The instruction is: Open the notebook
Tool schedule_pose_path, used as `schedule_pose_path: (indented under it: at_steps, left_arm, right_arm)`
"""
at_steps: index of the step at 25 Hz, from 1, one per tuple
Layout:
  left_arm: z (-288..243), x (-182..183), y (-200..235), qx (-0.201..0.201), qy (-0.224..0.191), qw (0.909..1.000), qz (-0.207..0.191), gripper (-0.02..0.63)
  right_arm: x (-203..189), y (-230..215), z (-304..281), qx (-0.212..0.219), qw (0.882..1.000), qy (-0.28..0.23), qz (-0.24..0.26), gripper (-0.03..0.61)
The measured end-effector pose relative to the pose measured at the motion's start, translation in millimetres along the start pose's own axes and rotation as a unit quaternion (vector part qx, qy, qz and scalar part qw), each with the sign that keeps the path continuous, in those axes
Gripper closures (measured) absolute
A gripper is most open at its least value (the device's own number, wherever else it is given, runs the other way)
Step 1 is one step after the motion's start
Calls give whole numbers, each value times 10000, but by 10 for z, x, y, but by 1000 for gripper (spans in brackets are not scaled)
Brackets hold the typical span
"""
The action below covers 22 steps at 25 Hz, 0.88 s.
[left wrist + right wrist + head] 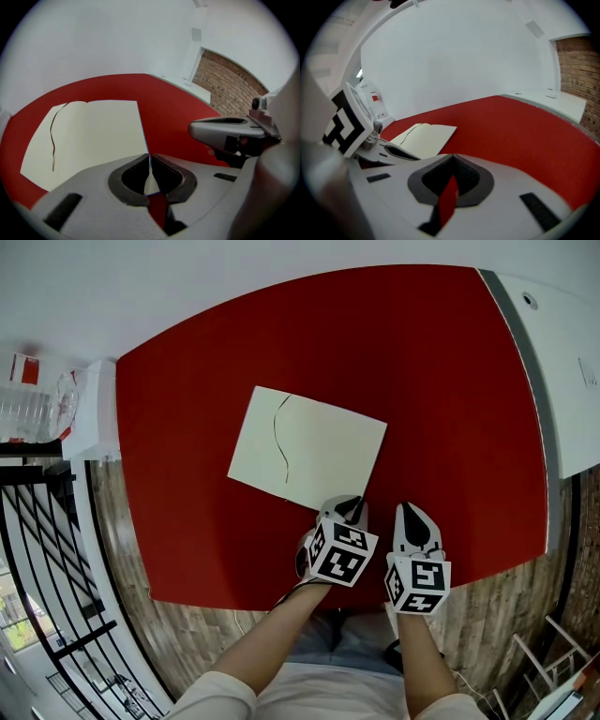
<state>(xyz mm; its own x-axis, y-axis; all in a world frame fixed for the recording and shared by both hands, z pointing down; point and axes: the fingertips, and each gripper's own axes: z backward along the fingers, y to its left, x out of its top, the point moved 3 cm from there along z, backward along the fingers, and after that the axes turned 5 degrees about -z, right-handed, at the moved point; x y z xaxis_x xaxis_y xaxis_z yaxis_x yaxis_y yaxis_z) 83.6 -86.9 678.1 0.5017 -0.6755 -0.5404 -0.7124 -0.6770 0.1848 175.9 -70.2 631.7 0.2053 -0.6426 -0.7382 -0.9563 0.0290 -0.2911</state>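
The notebook [309, 451] lies flat on the red table [441, 381], a little left of the middle. Its cream face is up and a thin dark cord [279, 432] curls across its left part. Its near right corner reaches toward the person.

The left claw [352, 507] is pressed together on that corner. In the left gripper view the pads of the left claw [149, 160] meet on a thin cream sheet with a blue edge. That sheet seems to be the cover or top leaf of the notebook [93, 131], though I cannot tell how many leaves are caught. The right claw [412, 512] hovers just to the right, over bare table. In its own view the right claw [452, 165] is closed on nothing, with only red table showing below the pads.

The step in hand looks like lifting the pinched corner to swing the cover over. To do this well:
- Keep the pinch firm but shallow, so that only the top layer comes up.
- Raise the corner in an arc toward the far left, following the hinge, and do not pull straight up.
- If the whole notebook starts to slide or lift, the right claw could press down on the lower pages near the right edge.
- A pinch this close to the corner could crease the sheet, so move slowly.
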Motion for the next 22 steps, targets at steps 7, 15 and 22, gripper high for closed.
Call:
schedule_pose_path:
  at_steps: [7, 15, 22]
  left_arm:
    - [79, 8, 112, -290, -69, 9931, 1134, 595]
    - [258, -245, 250, -205, -143, 9858, 1659, 606]
    - [257, -237, 227, 133, -104, 9971, 749, 607]
  right_arm:
    - [63, 19, 3, 93, 10000, -24, -16, 572]
    - [79, 52, -60, 203, 9998, 22, 23, 572]
    - [60, 234, -142, 394, 9991, 107, 142, 572]
